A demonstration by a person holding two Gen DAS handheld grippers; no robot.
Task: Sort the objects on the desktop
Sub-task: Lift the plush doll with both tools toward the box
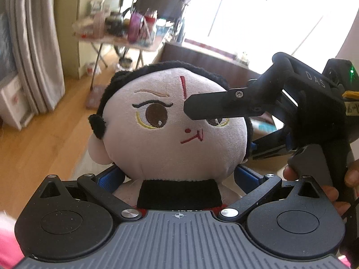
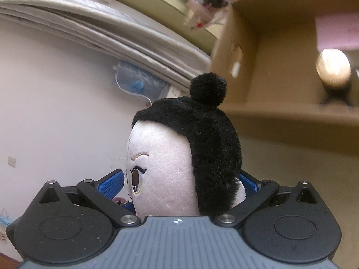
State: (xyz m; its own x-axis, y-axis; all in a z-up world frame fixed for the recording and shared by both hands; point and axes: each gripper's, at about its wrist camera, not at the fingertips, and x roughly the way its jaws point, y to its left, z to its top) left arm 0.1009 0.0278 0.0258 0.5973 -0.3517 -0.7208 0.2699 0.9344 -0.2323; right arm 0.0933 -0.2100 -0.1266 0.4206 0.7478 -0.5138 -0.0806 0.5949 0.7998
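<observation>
Plush doll (image 1: pixel 170 123) is riding mid-air between both grippers: left gripper (image 1: pixel 179 174) is pinching its neck, right gripper (image 2: pixel 179 183) is clamping its head. Cardboard box (image 2: pixel 280 67) is looming near; release one grip first, lower gently inside.

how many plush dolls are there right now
1. The plush doll sits between the left tongs at its neck, and the right tongs are around its head, across the face and back hair. Others could be hidden out of view.
</observation>
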